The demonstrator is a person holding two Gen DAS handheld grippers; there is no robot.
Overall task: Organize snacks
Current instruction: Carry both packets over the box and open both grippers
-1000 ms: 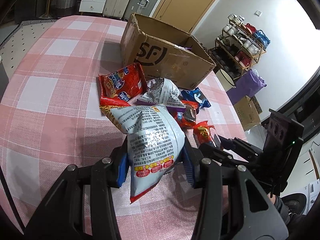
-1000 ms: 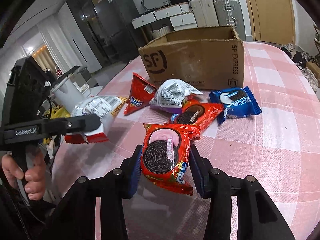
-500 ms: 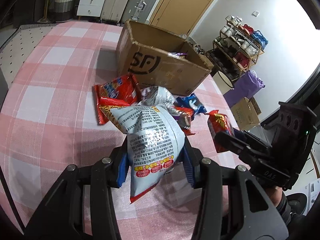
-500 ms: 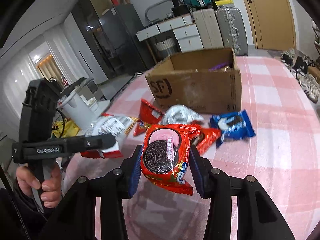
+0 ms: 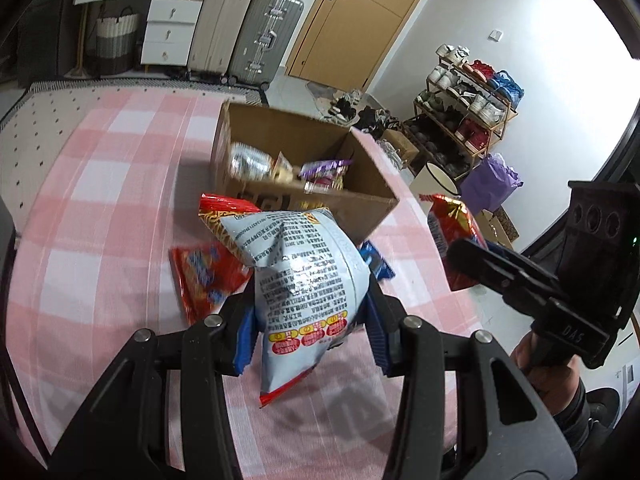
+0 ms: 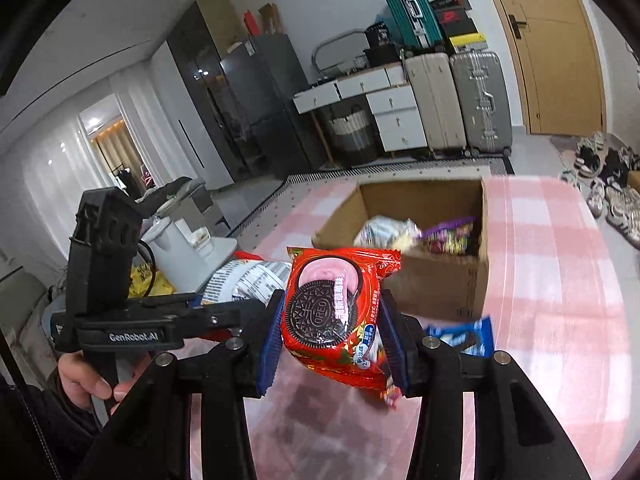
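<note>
While both packets hang above the pink-checked bench [image 5: 100, 200], short of the open brown cardboard box [image 5: 372, 196], the left gripper [image 5: 310, 334] pinches a puffy silver-blue foil snack bag [image 5: 304, 276] low on its body. The right gripper [image 6: 332, 344] clamps a red Oreo packet [image 6: 334, 312] across its middle. Both are light, slippery and crushable; grip lightly. Clear the box's near rim; room above is open.

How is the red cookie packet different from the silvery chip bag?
The red Oreo packet is red with a cookie picture facing its camera; the silvery chip bag shows pale print and small text. The chip bag looks puffy and bulges out above the jaws; the Oreo packet looks flatter. The Oreo packet is in the right gripper; the chip bag is in the left gripper. Both are held up off the table, near the cardboard box.
</note>
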